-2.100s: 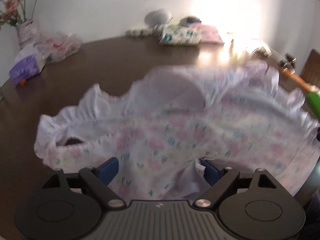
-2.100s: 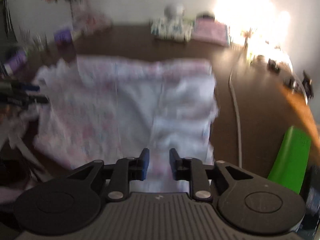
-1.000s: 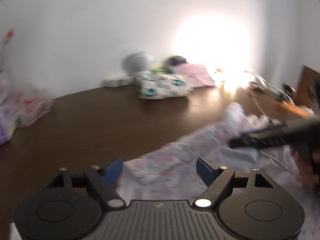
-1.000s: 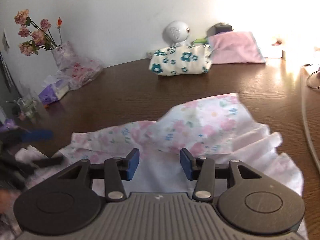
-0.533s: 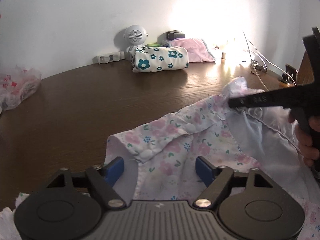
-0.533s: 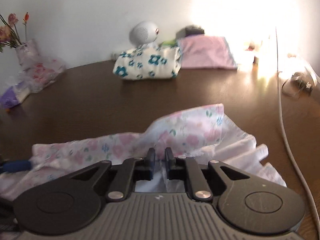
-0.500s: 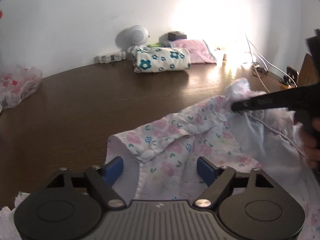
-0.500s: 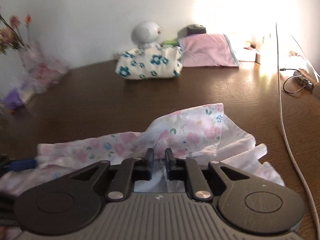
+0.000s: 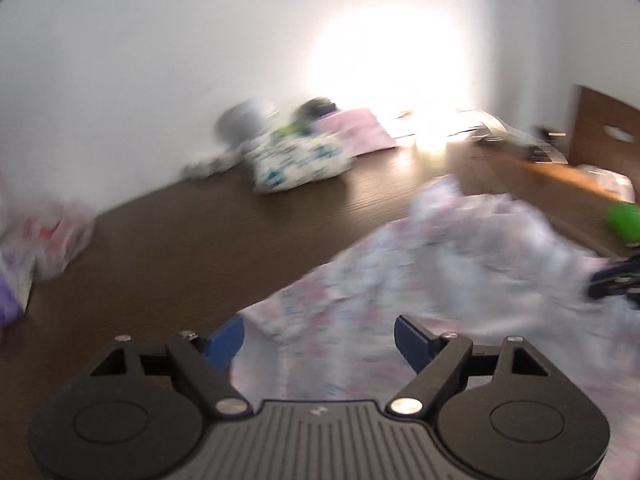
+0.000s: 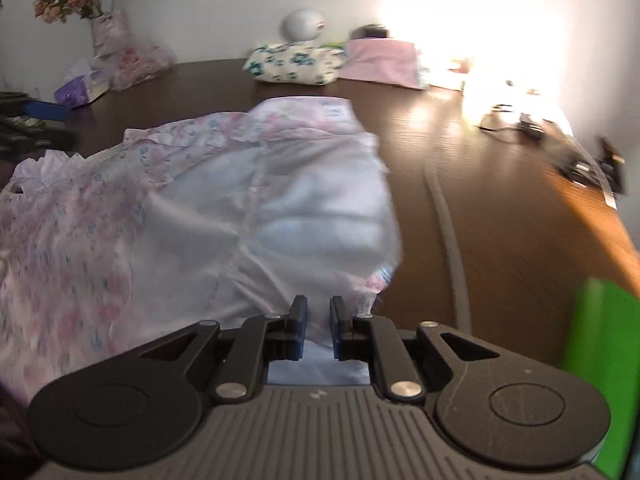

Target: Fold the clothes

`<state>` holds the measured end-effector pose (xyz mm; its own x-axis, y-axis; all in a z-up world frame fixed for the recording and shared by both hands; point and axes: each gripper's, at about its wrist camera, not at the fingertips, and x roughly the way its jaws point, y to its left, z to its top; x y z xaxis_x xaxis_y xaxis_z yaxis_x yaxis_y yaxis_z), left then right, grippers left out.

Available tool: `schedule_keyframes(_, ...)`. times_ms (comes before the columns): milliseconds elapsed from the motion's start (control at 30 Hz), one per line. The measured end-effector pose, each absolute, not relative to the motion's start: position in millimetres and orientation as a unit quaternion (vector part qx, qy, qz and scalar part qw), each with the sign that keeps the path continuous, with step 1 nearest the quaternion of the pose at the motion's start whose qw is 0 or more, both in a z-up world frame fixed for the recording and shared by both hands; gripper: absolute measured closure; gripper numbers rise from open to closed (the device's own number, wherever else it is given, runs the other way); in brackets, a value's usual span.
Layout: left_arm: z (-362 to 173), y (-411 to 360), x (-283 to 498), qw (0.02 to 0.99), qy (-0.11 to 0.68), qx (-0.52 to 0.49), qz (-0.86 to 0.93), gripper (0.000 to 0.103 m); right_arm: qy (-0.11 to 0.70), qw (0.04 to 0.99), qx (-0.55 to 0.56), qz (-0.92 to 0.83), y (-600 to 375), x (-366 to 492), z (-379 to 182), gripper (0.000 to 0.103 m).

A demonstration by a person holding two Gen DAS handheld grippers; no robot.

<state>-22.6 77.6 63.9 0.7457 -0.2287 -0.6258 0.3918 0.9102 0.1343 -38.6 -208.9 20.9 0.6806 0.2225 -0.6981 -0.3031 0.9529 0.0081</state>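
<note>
We log the scene from left to right. At the far left of the dark wooden table stand a vase of flowers and a purple tissue box, close to the wall. Our left gripper has its blue pads spread wide with nothing between them; it hangs over the near left edge of the floral garment, which passes under the gap. Left of that edge we see bare table as far as a plastic bag. The garment lies rumpled across the middle of the table, its pale lining turned up on the right side. Behind it, apart from it across a strip of bare wood, a folded floral bundle and a folded pink item sit by the wall. Our right gripper has its fingers drawn nearly together, pinching the garment's near right hem. Right of the garment's edge a grey cable runs along open table; a green object sits at the near right.
</note>
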Motion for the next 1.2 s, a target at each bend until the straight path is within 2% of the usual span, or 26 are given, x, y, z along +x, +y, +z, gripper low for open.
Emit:
schedule_keyframes(100,67.4,58.5,-70.1,0.911,0.314,0.124,-0.236,0.018,0.324,0.924,-0.079,0.187,-221.8,-74.3,38.5,0.089)
schedule_keyframes(167,53.8,43.0,-95.0,0.898,0.330,0.111,-0.268,0.018,0.304,0.918,-0.094,0.235,-224.8,-92.8,41.9,0.078)
schedule_keyframes(200,44.8,35.1,-105.1,0.892,0.340,0.108,-0.277,0.018,0.298,0.912,-0.099,0.262,-225.0,-100.0,41.0,0.077)
schedule_keyframes(367,9.5,16.8,-140.2,0.886,0.351,0.120,-0.278,0.019,0.329,0.892,-0.128,0.282,-211.1,-109.7,16.6,0.076)
schedule_keyframes(533,-11.2,20.8,-155.9,0.881,0.357,0.134,-0.280,0.018,0.312,0.903,-0.144,0.257,-217.7,-122.0,10.0,0.074)
schedule_keyframes(600,-12.3,25.9,-161.0,0.883,0.357,0.125,-0.279,0.018,0.300,0.906,-0.140,0.266,-221.0,-127.3,13.8,0.073)
schedule_keyframes(733,-5.9,33.6,-176.2,0.889,0.339,0.117,-0.285,0.018,0.290,0.894,-0.136,0.314,-213.3,-135.3,19.1,0.067)
schedule_keyframes(833,-0.3,35.3,-189.6,0.889,0.308,0.097,-0.325,0.018,0.292,0.886,-0.147,0.329,-207.0,-140.1,16.8,0.067)
schedule_keyframes(867,-1.0,34.2,-193.0,0.888,0.302,0.101,-0.332,0.021,0.294,0.886,-0.143,0.329,-208.9,-140.3,15.5,0.067)
schedule_keyframes(900,-2.5,33.3,-194.3,0.887,0.302,0.107,-0.332,0.035,0.297,0.886,-0.138,0.329,-210.8,-140.5,14.2,0.066)
schedule_keyframes(933,-4.0,32.6,-193.6,0.886,0.308,0.109,-0.328,0.045,0.300,0.885,-0.134,0.330,-212.7,-140.6,12.9,0.066)
schedule_keyframes(967,-5.7,33.0,-191.3,0.885,0.318,0.105,-0.323,0.061,0.304,0.887,-0.128,0.324,-216.1,-139.8,11.0,0.066)
schedule_keyframes(1000,-7.1,34.3,-189.6,0.884,0.325,0.098,-0.321,0.066,0.306,0.887,-0.124,0.322,-219.1,-139.8,10.1,0.066)
schedule_keyframes(1067,-9.2,36.8,-191.1,0.882,0.323,0.097,-0.328,0.068,0.310,0.887,-0.120,0.322,-223.6,-140.6,8.6,0.066)
schedule_keyframes(1200,-14.2,40.8,-193.3,0.884,0.309,0.110,-0.333,0.080,0.320,0.885,-0.120,0.315,-224.2,-140.4,3.0,0.066)
